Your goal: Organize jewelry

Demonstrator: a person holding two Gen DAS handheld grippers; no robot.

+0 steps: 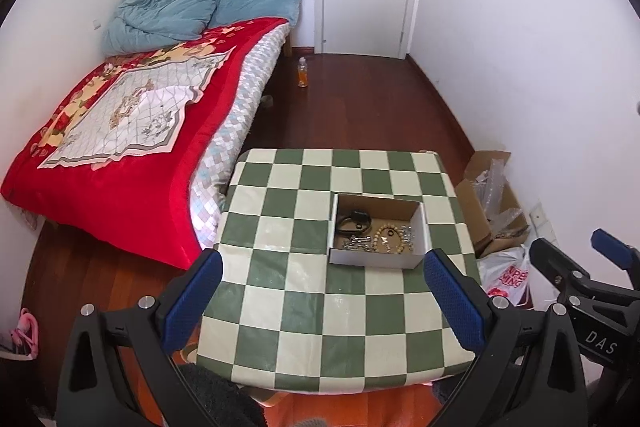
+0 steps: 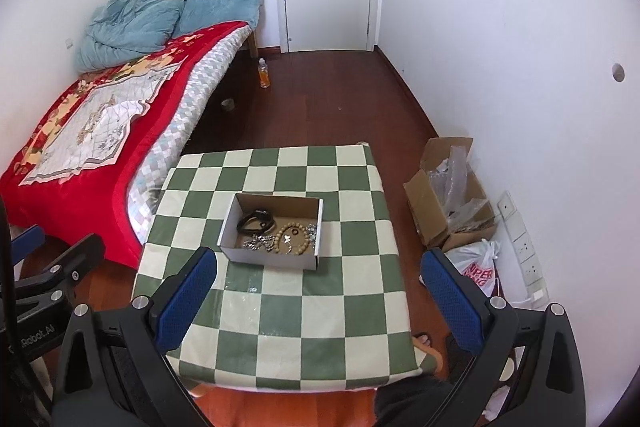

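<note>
A small white cardboard box [image 2: 272, 255] sits near the middle of a table with a green and cream checked cloth [image 2: 280, 327]. All the jewelry is inside the box.

A wooden bead bracelet [image 2: 294, 239] lies at the right side of the box. A black cord band [image 2: 256, 219] lies at the far left. Some silver chains [image 2: 256, 241] lie in a heap at the near left, touching the beads.

The left gripper [image 1: 324, 303] hangs above the near part of the table with its blue fingers [image 1: 196, 291] wide apart and nothing between them. The right gripper [image 2: 316, 303] hangs beside it, also wide apart and holding nothing.

The beads look hard and round, so they may roll or slip. A good place to hold them is probably across the ring, on one side of the loop. The chains look thin, floppy and light. They may tangle or catch on each other, so lifting from the top of the heap seems best. The black band looks soft and bendy and should be easy to pinch on its loop. The box looks light and could slide if bumped.
</note>
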